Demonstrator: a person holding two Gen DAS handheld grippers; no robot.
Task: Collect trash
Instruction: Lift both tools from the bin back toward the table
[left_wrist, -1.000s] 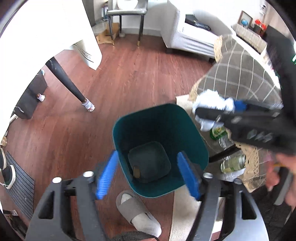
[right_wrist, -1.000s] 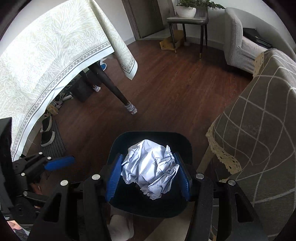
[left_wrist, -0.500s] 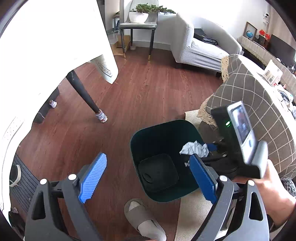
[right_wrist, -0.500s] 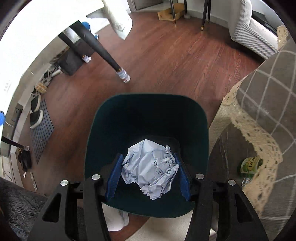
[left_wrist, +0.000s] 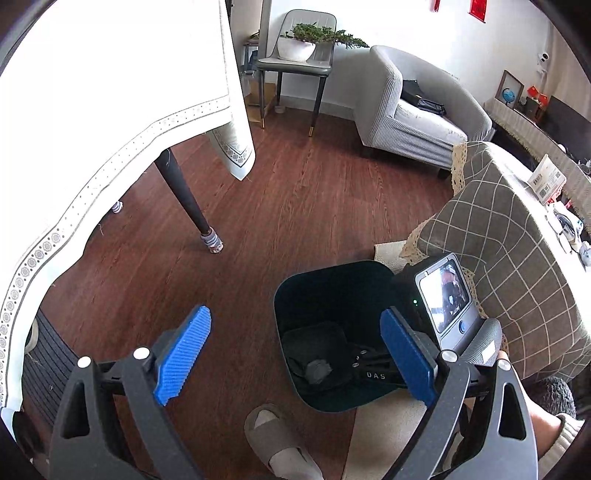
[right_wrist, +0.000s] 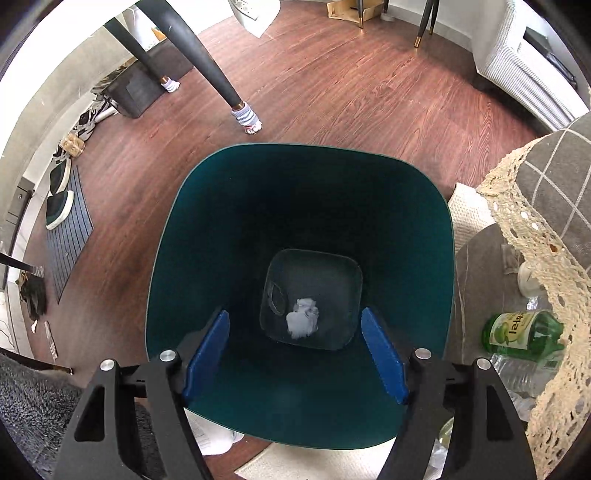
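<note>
Paper wad in bin, apparently crumpled; right tongs just opened.

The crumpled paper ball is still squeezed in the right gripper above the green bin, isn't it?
Not quite. The right gripper is above the green bin, but its jaws have just been opening and nothing is between them. The crumpled paper ball lies at the bottom of the bin, as the right wrist view shows.
</note>
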